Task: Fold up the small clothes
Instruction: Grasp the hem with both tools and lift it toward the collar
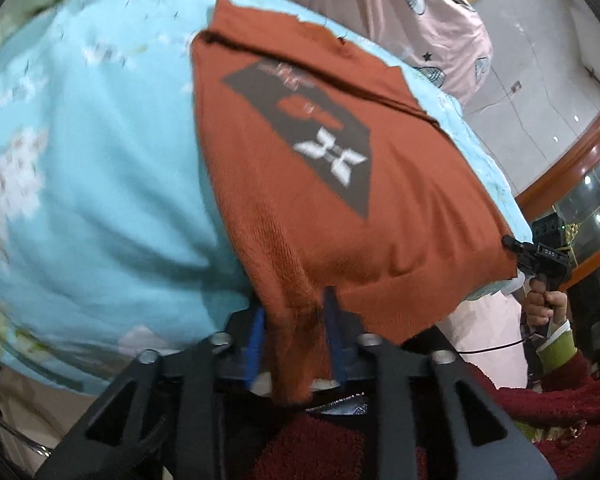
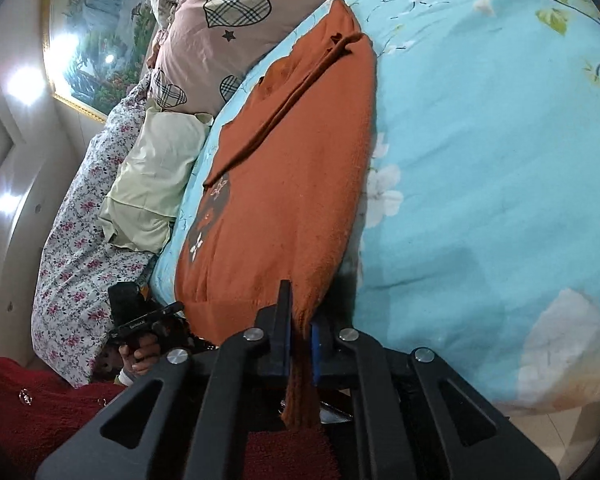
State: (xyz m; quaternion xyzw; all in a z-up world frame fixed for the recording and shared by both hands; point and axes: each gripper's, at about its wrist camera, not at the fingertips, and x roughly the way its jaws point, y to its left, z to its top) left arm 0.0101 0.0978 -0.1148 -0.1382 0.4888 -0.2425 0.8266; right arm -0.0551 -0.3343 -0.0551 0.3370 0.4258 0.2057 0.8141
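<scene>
Gripping the hem on both sides: left gripper (image 1: 294,320) has its blue-padded jaws clamped on a bunched corner of the orange sweater (image 1: 300,184), fabric hanging down between the fingers. Right gripper (image 2: 300,332) same deal, jaws closed on the opposite hem corner of the sweater (image 2: 284,184), a strip of knit draping below the pads. Sweater lies mostly flat on the light-blue floral bedspread (image 1: 100,184), dark printed graphic (image 1: 320,136) facing up, one sleeve folded across the top. Near edge is lifted off the bed edge by both grippers. In the left wrist view the right gripper shows at the far hem corner with the person's hand (image 1: 544,304) on its handle. Pink heart-print pillow (image 2: 228,28) and a pale yellow pillow (image 2: 156,176) sit past the sweater near the headboard side. Framed landscape painting (image 2: 96,36) on the wall.
</scene>
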